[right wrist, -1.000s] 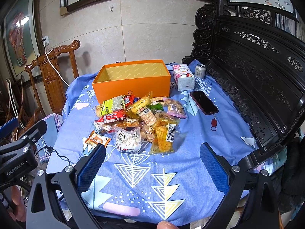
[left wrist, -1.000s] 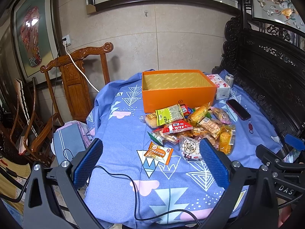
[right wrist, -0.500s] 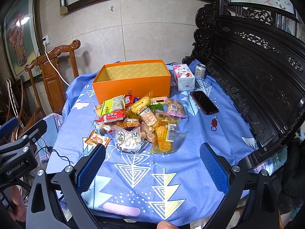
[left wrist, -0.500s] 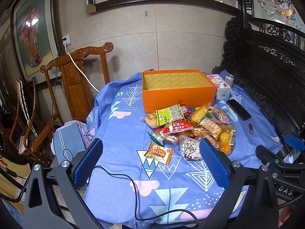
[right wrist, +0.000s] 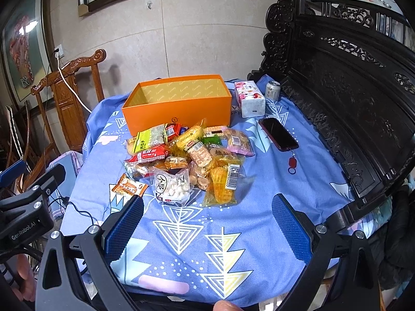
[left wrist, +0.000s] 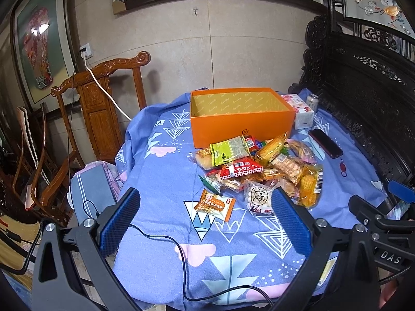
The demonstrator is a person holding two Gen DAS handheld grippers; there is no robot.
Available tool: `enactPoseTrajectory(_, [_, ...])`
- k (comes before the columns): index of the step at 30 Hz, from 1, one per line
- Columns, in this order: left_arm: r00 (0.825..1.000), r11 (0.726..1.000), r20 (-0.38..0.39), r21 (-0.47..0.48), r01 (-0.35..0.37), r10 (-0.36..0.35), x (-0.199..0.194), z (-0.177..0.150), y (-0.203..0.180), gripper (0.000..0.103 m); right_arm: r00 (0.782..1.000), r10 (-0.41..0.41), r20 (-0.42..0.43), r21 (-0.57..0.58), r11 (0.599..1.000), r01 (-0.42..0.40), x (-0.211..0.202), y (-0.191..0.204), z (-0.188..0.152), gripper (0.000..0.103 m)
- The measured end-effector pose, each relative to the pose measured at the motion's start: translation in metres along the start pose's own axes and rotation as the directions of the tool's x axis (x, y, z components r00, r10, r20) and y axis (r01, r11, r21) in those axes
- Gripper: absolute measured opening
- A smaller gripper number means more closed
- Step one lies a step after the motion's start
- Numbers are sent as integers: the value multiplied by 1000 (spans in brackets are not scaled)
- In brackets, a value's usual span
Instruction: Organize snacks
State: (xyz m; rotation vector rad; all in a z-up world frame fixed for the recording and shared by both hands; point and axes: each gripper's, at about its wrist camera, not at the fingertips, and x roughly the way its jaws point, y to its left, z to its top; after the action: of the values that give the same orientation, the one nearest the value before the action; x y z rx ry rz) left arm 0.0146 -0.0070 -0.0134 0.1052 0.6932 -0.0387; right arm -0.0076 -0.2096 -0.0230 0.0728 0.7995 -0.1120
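Start of sorting. Left tongs [left wrist: 205, 219] and right tongs [right wrist: 206, 224] spread, empty, short of heaped snack packets [right wrist: 186, 155]. Open orange cardboard box [right wrist: 179, 103] unfilled; next, probably pinch nearest packet.

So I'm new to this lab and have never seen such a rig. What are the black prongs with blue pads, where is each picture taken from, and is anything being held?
No robot here: a person holds a two-finger gripper in each hand, each with a wide-angle camera looking along its fingers. The prongs are those fingers. One picture looks out from the left gripper, the other from the right gripper; each view catches the other gripper at its edge. Both are open and hold nothing. On the blue cloth sit an orange box, its inside empty as far as shows, and before it a pile of snacks. An orange packet lies slightly apart. Beside the box are a tissue pack, a can and a phone.
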Motion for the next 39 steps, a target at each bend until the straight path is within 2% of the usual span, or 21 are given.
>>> enactPoseTrajectory(11, [1000,1000,-15,10,15,-15,18,1,-2,99,1000,2,-17,-11,1000,-2,13,2,1,100])
enactPoseTrajectory(14, [999,999,-22,14,48,-48,30,-1,-1,99,1000,24,-2,-29,999,-24,20,3,1,100])
enactPoseTrajectory(18, [998,998,-24,40,58,-57,55,-16,5,99,995,94,42,-82,992,-90,41,-5,-14,100])
enactPoseTrajectory(22, [996,996,-81,80,36,-29,93,-48,13,99,997,73,-25,-109,991,-76,80,-16,-31,100])
enactPoseTrajectory(25, [989,997,-141,57,60,-52,117,-66,22,99,997,79,-23,-18,997,-80,103,-35,-34,100])
enactPoseTrajectory(28, [979,993,-167,-9,117,-117,134,-74,30,99,996,87,-35,91,992,-84,131,-50,-32,99])
enactPoseTrajectory(31, [976,986,-146,-35,161,-164,143,-74,30,99,995,89,-42,121,989,-83,154,-48,-27,93])
enactPoseTrajectory(37, [969,981,-158,-5,192,-190,163,-65,7,99,995,65,-73,79,995,-59,200,-35,-21,79])
enactPoseTrajectory(38, [966,980,-167,-7,199,-197,168,-63,2,99,994,71,-78,77,995,-65,210,-34,-21,73])
enactPoseTrajectory(39, [962,978,-176,-11,210,-208,173,-61,-3,99,993,86,-77,80,994,-80,214,-35,-22,59])
